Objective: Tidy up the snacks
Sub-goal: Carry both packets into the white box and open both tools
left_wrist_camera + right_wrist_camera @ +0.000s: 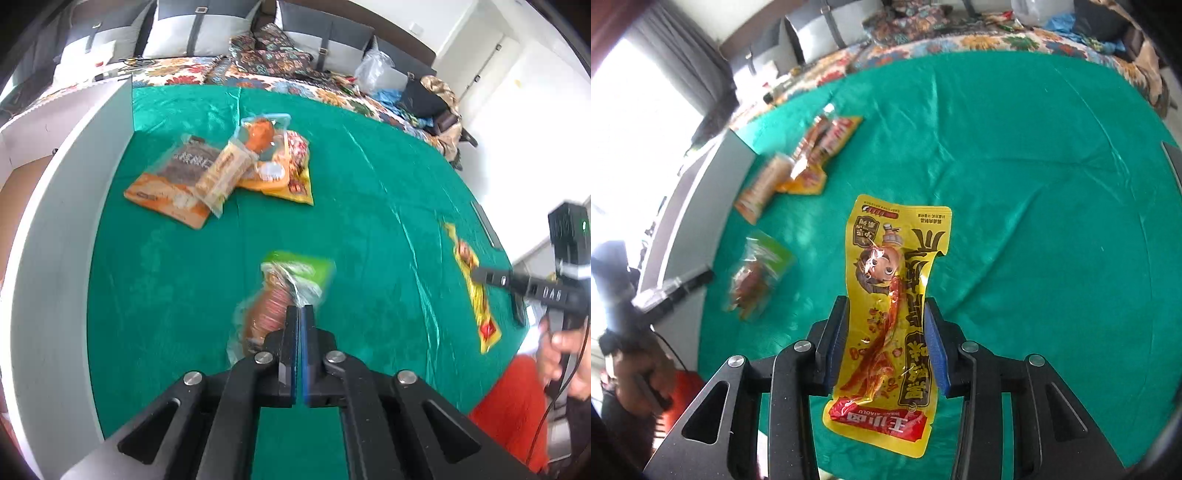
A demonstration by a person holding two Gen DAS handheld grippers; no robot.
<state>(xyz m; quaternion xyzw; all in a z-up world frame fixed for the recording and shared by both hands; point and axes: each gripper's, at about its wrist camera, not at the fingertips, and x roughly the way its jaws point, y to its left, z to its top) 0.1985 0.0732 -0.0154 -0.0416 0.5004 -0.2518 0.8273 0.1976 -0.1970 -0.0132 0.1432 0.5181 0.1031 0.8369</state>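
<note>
Pinching the clear twisted top of a green-labelled snack bag point(291, 284), the left hand-held gripper point(300, 308) is sitting with its blue pads fully together, the bag hanging blurred just over the green tabletop point(369, 192). Over on the right, the right hand-held gripper point(886, 314) is squeezing a long yellow snack packet point(894, 295) by its two side edges, jaws fairly narrow and the packet bowing a bit between the pads. A pile of other snack packs point(221, 170) is lying at the far left of the cloth, beside a white panel point(55, 221). Behind it all, a patterned bedspread point(325, 85) is showing.
</note>
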